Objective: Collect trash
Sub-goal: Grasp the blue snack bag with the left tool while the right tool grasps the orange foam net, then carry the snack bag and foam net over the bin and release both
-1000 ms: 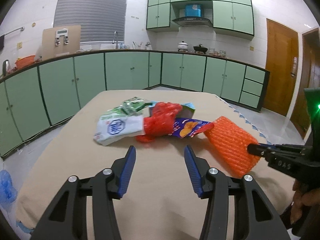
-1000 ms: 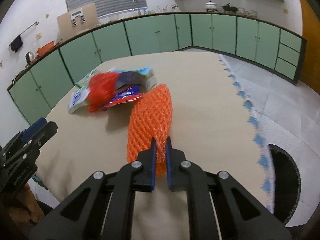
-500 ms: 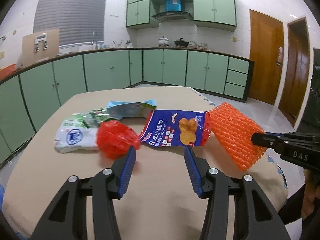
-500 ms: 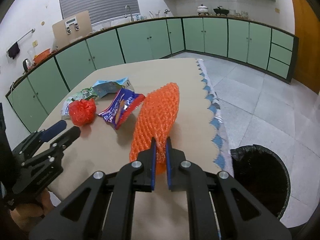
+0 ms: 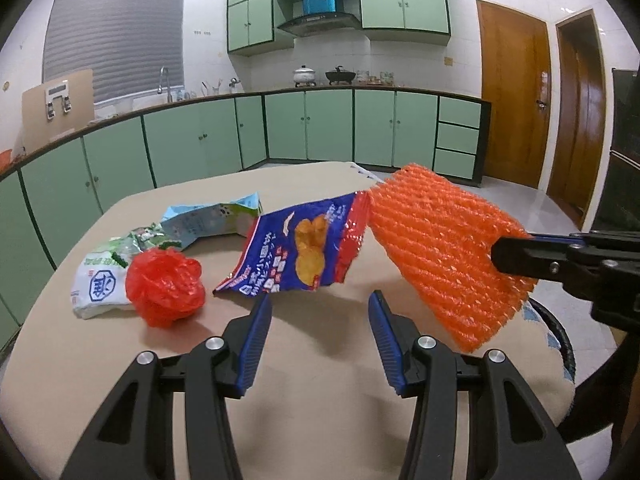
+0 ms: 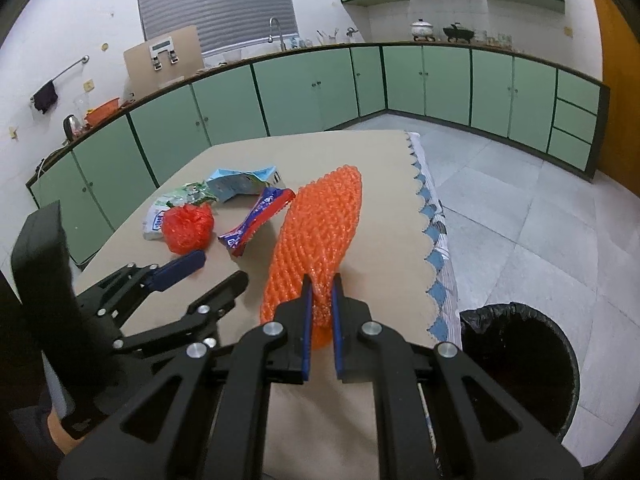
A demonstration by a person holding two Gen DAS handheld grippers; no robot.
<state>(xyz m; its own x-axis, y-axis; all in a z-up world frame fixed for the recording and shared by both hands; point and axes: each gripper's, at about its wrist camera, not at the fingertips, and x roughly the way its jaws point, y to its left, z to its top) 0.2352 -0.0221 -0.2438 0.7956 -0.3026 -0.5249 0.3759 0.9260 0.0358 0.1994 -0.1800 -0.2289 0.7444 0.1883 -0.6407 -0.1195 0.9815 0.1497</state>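
Observation:
My right gripper [image 6: 320, 288] is shut on the near end of an orange foam net [image 6: 320, 236], lifted above the beige table [image 6: 368, 152]; the left wrist view shows the net [image 5: 444, 244] hanging at the right. My left gripper [image 5: 320, 308] stands open above the table, nothing between its fingers, just short of a blue chip bag [image 5: 304, 248]. A crumpled red plastic bag [image 5: 164, 288], a white wrapper [image 5: 100, 288], a green wrapper [image 5: 144, 240] and a light-blue carton [image 5: 212, 220] lie to its left. A black-lined trash bin [image 6: 520, 364] stands on the floor at the table's right edge.
Green cabinets [image 5: 312, 128] and a counter ring the room behind the table. Two wooden doors [image 5: 516, 92] are at the far right. The table's cloth has a blue scalloped edge [image 6: 432, 216] beside grey floor tiles [image 6: 540, 208].
My left gripper swung right along the trash, from facing the white wrapper and red bag to facing the chip bag. The right gripper lifted the orange net, and the bin came into view.

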